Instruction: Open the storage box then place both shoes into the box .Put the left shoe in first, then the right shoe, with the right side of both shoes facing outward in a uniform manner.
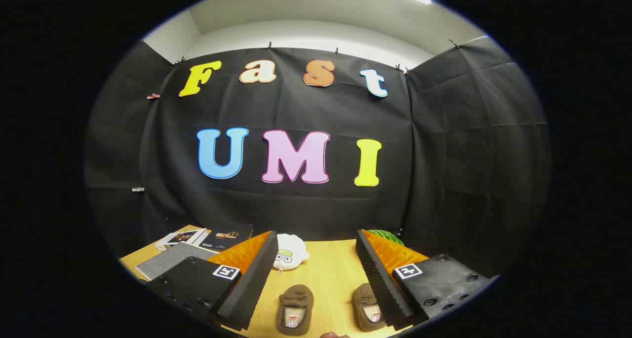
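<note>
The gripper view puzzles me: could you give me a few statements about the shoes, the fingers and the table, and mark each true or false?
1. Two brown fuzzy slippers, one and the other, lie on the light wooden table. True.
2. The gripper is clamped on a slipper. False: its fingers stand wide apart, touching neither.
3. A white round plush toy with goggle eyes lies beyond the slippers. True.
4. Both slippers already sit in a storage box. False: they rest on the bare tabletop.
5. Printed booklets lie near the black cloth wall. True.
</note>
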